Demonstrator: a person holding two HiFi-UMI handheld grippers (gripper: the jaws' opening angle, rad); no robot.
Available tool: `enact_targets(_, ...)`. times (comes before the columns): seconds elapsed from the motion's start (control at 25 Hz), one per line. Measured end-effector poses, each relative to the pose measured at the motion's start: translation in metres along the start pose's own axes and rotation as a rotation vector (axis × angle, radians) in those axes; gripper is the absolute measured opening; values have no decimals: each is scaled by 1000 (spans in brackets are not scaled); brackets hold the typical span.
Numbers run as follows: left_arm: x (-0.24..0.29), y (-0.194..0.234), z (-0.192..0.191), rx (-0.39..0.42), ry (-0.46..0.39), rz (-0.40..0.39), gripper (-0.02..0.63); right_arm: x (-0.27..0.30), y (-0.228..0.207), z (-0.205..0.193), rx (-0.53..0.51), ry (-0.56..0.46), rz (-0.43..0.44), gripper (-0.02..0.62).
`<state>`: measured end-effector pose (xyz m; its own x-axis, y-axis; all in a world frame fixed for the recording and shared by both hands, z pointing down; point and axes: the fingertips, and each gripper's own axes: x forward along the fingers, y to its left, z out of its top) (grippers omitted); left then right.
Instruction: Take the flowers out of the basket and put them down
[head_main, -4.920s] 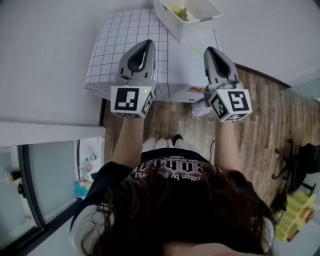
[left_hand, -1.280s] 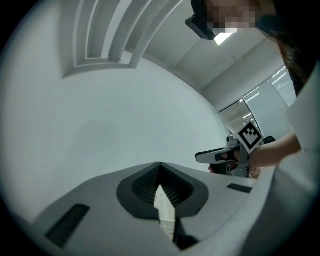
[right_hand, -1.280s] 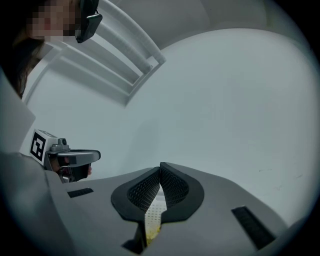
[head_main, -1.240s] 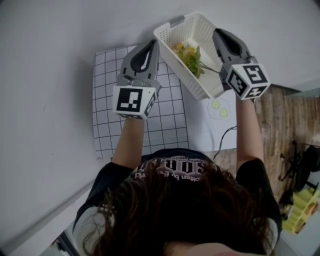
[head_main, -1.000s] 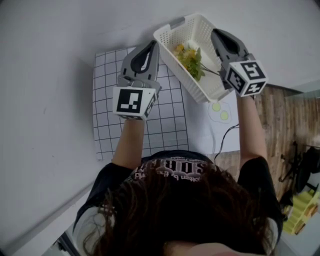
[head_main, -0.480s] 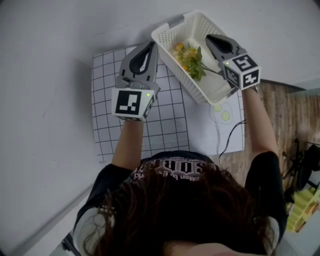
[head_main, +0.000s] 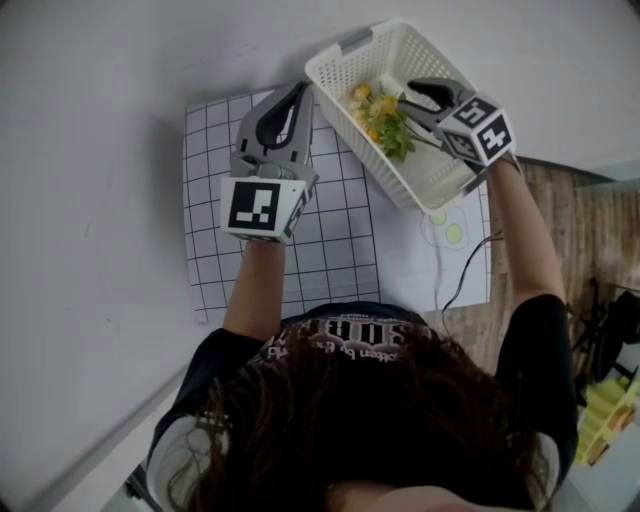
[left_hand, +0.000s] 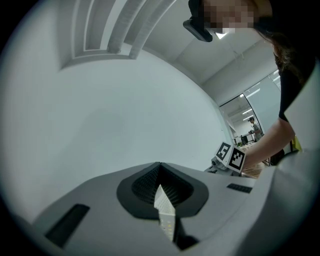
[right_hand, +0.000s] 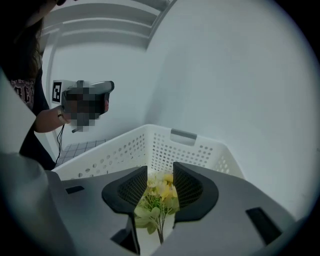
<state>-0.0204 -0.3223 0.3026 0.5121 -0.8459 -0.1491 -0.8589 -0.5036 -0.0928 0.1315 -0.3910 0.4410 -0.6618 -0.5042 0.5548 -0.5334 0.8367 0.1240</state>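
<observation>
A white perforated basket (head_main: 425, 172) stands tilted across the table's far side. Yellow flowers with green leaves (head_main: 381, 117) lie inside it. My left gripper (head_main: 301, 92) is shut on the basket's left rim; in the left gripper view a strip of that white wall (left_hand: 165, 212) is pinched between the jaws. My right gripper (head_main: 405, 100) dips into the basket from the right. Its jaws have just been opening and now stand apart. In the right gripper view the flowers (right_hand: 159, 197) show in the gap of this gripper (right_hand: 160, 176), without the pads pressing on them.
A black-gridded white mat (head_main: 225, 225) lies under my left arm. Beside it is a white sheet with green circles (head_main: 447, 226), crossed by a thin cable (head_main: 447, 285). The table ends at the right over a wooden floor (head_main: 585, 230). A plain wall rises behind the basket.
My right gripper has come down from the basket's right rim into the basket, tipped downward, and opened its jaws over the flowers. The left gripper and the basket have stayed put.
</observation>
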Motion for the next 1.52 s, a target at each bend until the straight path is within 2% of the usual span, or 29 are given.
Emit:
enact_targets(0.28, 1, 3, -4, -3, 0, 4, -3, 18, 7, -36, -13, 136, 89, 267)
enact_targets(0.72, 4, 9, -8, -7, 1, 14, -2, 42, 7, -94, -15, 361, 147, 268)
enact_targets(0.92, 3, 4, -8, -3, -7, -27, -3, 51, 9, -119, -38, 462, 184, 268)
enact_targets(1.4, 6, 4, -13, -8, 2, -36, -3, 60, 8, -156, 19, 586, 211, 268)
enact_targets(1.52, 6, 5, -15, -9, 7, -37, -2, 62, 9, -166, 4, 638, 224, 268)
